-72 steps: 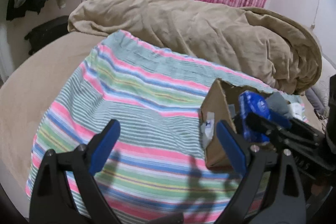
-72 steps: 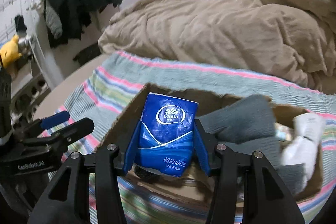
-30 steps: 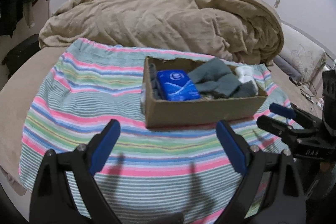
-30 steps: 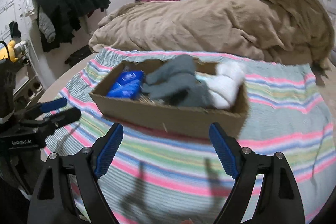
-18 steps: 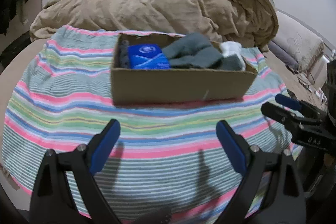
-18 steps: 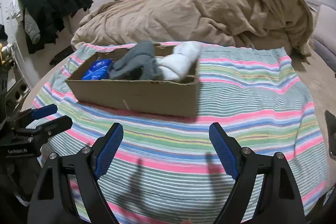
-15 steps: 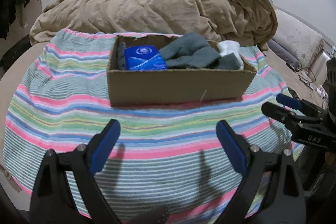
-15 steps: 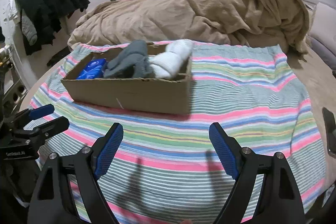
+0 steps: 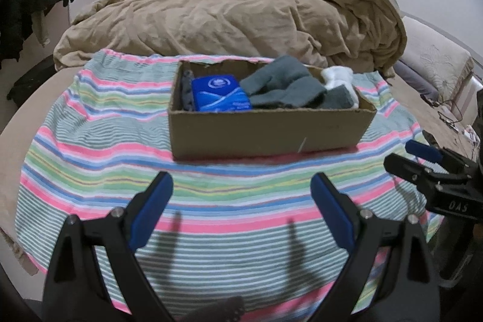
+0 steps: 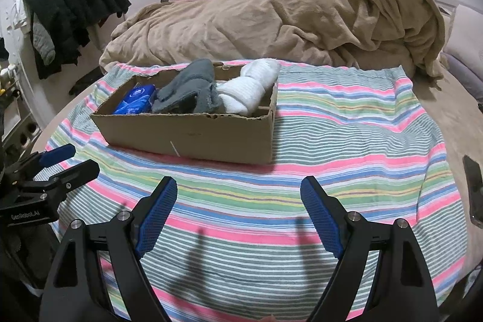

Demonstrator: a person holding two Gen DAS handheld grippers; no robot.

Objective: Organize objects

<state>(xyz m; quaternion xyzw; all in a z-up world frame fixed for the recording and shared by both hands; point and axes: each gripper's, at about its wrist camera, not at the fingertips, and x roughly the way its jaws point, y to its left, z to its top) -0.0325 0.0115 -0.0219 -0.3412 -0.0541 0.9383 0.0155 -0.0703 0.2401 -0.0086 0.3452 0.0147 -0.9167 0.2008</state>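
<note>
A brown cardboard box [image 9: 265, 132] [image 10: 193, 138] sits on a striped cloth on the bed. Inside lie a blue tissue pack [image 9: 220, 94] [image 10: 135, 98], grey socks [image 9: 283, 86] [image 10: 190, 86] and white socks [image 9: 338, 79] [image 10: 250, 86]. My left gripper [image 9: 241, 201] is open and empty, above the cloth in front of the box; it also shows at the left of the right wrist view [image 10: 66, 162]. My right gripper [image 10: 238, 204] is open and empty, in front of the box; it also shows at the right of the left wrist view [image 9: 416, 156].
The striped cloth [image 9: 99, 153] [image 10: 347, 122] covers the near part of the bed. A heaped tan blanket [image 9: 241, 20] [image 10: 286, 17] lies behind the box. Dark clothes [image 10: 69, 8] hang at the left. A dark flat object [image 10: 474, 186] lies at the bed's right edge.
Earlier my right gripper held the tissue pack over the box; it now lies in the box. Both grippers have drawn back from the box and stand open and empty.
</note>
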